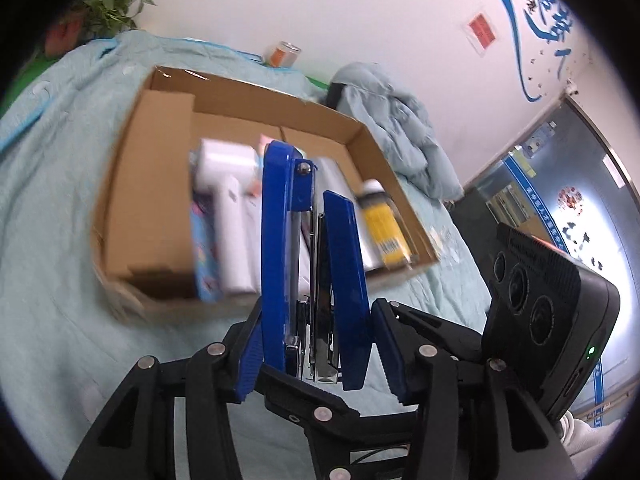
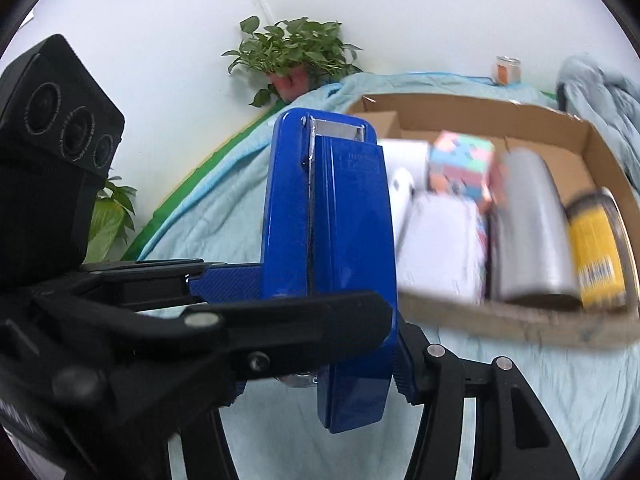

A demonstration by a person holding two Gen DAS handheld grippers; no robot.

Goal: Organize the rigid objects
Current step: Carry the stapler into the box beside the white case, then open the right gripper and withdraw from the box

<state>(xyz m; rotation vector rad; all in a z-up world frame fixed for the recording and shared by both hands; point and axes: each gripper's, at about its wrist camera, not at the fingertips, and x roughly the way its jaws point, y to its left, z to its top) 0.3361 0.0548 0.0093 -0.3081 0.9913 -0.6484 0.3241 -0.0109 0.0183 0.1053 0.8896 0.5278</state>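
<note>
- The left gripper [image 1: 320,356] squeezes a shiny blue metal stapler [image 1: 312,260] between its blue pads.
- The right gripper [image 2: 320,328] grips the same stapler [image 2: 332,240] too.
- The stapler stands up in the air, in front of the brown cardboard box [image 1: 136,184].
- The box sits on a light blue cloth [image 1: 48,200] and holds a yellow bottle [image 1: 386,224] and white boxes [image 1: 232,220].

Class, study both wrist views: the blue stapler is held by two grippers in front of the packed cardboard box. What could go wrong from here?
1. The stapler is held by both the left gripper and the right gripper; uneven pulling could twist it loose.
2. The cardboard box looks nearly full, so the stapler may knock the yellow-labelled bottle or not fit.
</note>
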